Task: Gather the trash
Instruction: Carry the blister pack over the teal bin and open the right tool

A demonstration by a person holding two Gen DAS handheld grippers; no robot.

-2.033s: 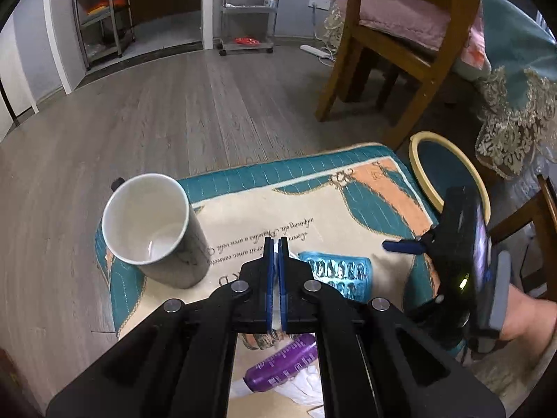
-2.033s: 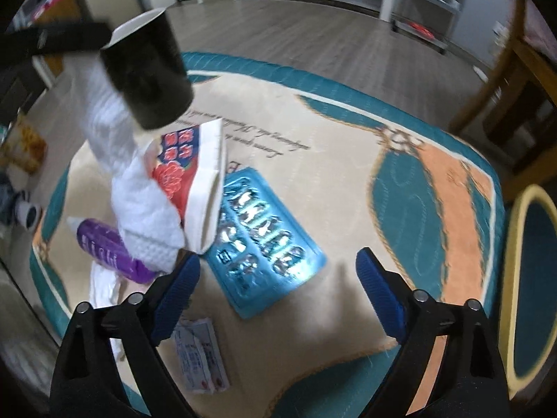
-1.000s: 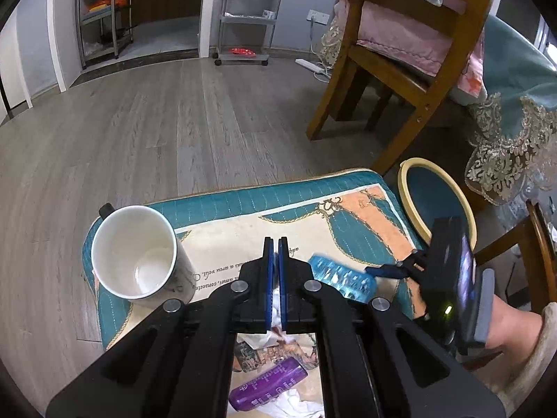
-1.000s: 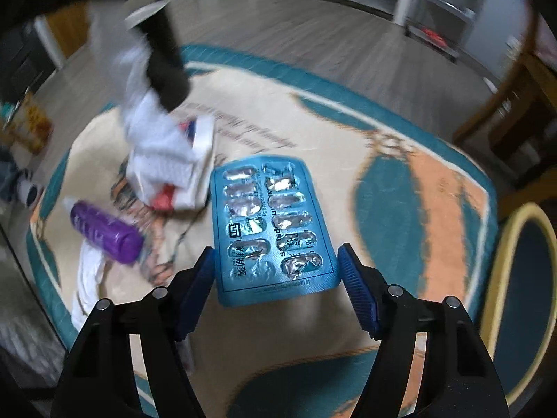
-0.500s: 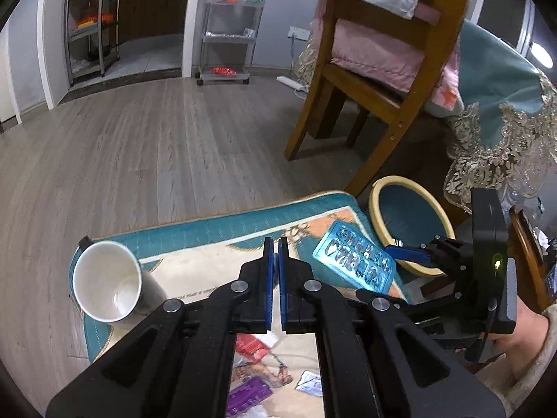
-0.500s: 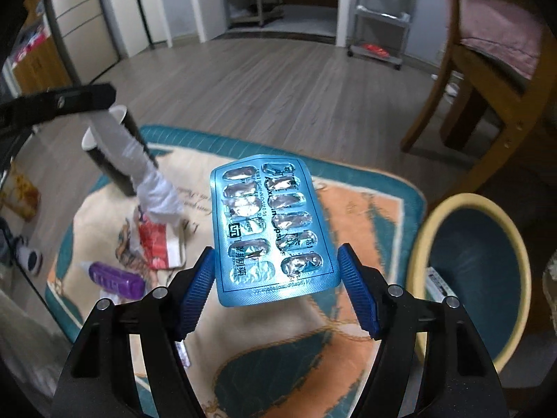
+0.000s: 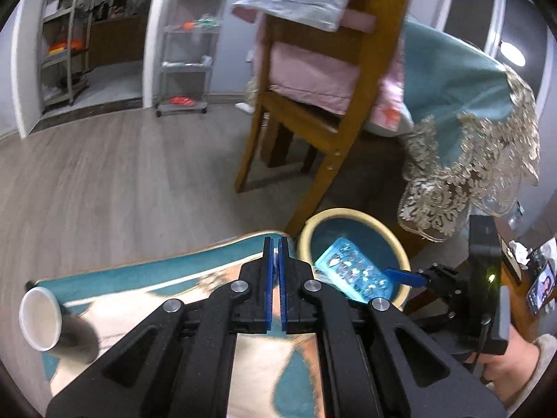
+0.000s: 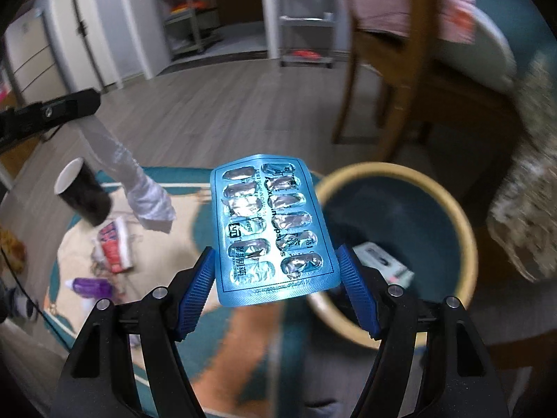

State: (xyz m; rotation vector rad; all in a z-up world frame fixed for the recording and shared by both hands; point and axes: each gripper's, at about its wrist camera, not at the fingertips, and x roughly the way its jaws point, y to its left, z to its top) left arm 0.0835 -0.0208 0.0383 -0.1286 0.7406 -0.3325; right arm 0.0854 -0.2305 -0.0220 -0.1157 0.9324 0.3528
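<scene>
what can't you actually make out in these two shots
- Left wrist view: the tissue between the shut jaws of the left gripper is hidden by them; only the right wrist view shows the white tissue.
- Right wrist view: the blister pack in the right gripper hides part of the bin.
- The white item in the bin is blurred, unidentifiable.
- Rug litter is small and blurred.

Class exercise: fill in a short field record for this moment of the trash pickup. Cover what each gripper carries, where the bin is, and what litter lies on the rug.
right gripper: shut on blue blister pack, held near the bin
left gripper: shut on white tissue, which hangs down
bin: teal with cream rim, beside the rug, a packet inside
rug: purple bottle, red wrapper, black cup
</scene>
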